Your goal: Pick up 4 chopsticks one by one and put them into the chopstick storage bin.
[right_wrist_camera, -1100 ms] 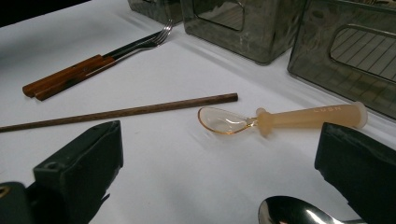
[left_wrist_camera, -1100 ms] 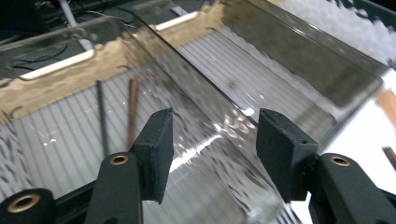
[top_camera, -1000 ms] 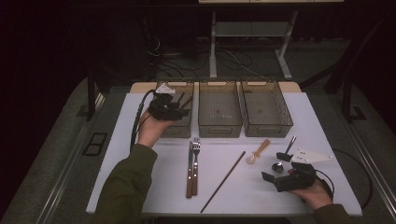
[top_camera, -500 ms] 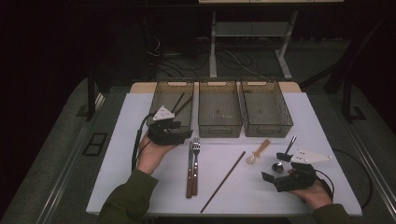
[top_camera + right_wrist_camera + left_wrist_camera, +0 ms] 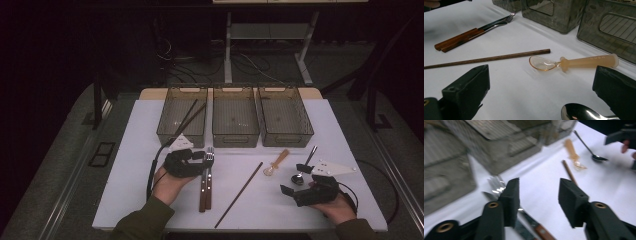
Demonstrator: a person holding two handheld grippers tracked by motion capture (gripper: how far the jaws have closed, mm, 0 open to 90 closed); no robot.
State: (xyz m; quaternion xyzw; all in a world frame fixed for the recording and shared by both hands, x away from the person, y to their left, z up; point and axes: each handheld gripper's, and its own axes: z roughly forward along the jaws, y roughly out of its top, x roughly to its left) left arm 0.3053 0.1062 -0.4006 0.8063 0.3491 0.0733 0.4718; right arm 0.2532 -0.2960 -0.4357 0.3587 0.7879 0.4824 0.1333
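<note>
Translucent amber plastic spoon (image 5: 571, 62), handle embossed "LUSH", lying beside a dark wooden chopstick (image 5: 486, 59); left gripper (image 5: 539, 195) and right gripper (image 5: 541, 92) both spread, empty.

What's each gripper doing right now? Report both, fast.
Left gripper: open, holding nothing, above the forks.
Right gripper: open, holding nothing, near the metal spoon.

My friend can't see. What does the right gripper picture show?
A clear peach plastic spoon lies on the white table between the open right gripper's jaws. A chopstick and two wooden-handled forks lie beyond.
</note>
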